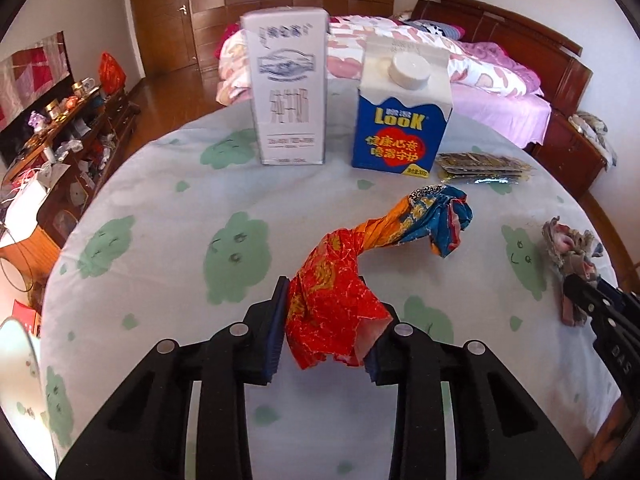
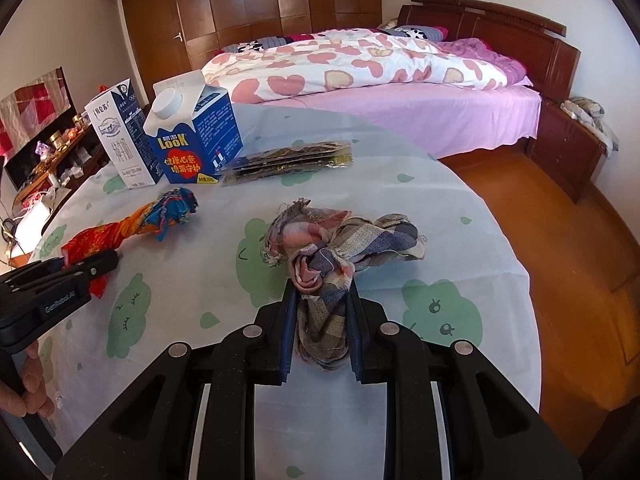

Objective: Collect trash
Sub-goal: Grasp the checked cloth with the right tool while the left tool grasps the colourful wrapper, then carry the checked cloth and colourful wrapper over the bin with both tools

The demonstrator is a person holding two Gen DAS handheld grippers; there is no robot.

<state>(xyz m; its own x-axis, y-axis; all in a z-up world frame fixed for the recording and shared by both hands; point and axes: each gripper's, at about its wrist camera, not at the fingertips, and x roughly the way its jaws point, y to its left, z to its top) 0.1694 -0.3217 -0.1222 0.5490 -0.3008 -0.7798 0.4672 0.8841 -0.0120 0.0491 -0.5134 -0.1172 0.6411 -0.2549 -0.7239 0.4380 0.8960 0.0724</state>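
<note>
Near the blue Look carton [image 1: 400, 120] on the worktop [image 1: 168, 216], the left hand-held gripper [image 1: 326, 320] pinches a crumpled red-and-blue wrapper [image 1: 360, 264]; farther to the carton's right, the right hand-held gripper [image 2: 322, 320] pinches a plaid rag [image 2: 340, 244].

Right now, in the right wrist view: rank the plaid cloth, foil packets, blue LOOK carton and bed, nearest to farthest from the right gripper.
1. plaid cloth: clamped in the right gripper, centre.
2. foil packets: flat on the table beyond the cloth, slightly left.
3. blue LOOK carton: upright, just behind the packets, left.
4. bed: off the table, in the background.
</note>
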